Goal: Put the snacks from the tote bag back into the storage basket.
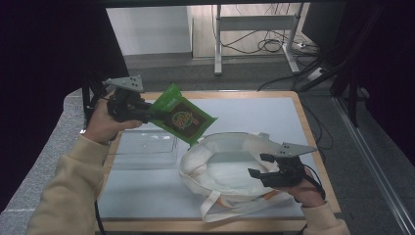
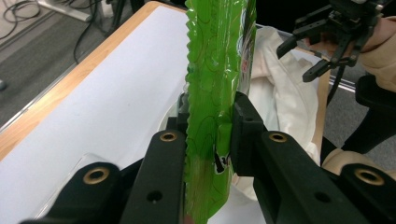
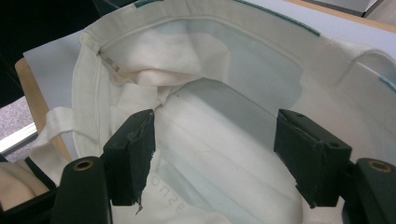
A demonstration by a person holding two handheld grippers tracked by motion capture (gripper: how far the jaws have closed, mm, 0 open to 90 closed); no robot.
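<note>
While the left gripper [image 1: 147, 113] is raised above the far-left part of the table [image 1: 254, 110], its jaws pinch a green snack packet [image 1: 182, 117] by one edge. Left gripper view: the packet [image 2: 217, 70] stands edge-on between the two black pads, which press on both of its faces; serrated seal edge faces left. High view: packet hangs clear of the table, tilted, brown label with a round logo facing up; its lower corner is just beside the far-left rim of the bag's mouth. Lettering on the label too small to read.

Cream cloth tote bag [image 1: 215, 166] lies on the near-right part of the white table top, mouth open and facing upward, handles [image 1: 220, 208] trailing toward the near edge. Right gripper [image 1: 266, 166] sits at the bag's right rim, jaws spread wide. Right gripper view: left pad touches a fold of the bag's fabric [image 3: 154, 100] at the rim; right pad lies over the pale lining inside the bag [image 3: 219, 135]. Nothing is clamped between them. Whether the pads are pushing on the fabric I cannot tell.

Clear plastic bin [image 1: 144, 147] rests on the table below the left gripper, left of the bag and apart from it.

Person's cream sleeves enter from the bottom of the high view.
</note>
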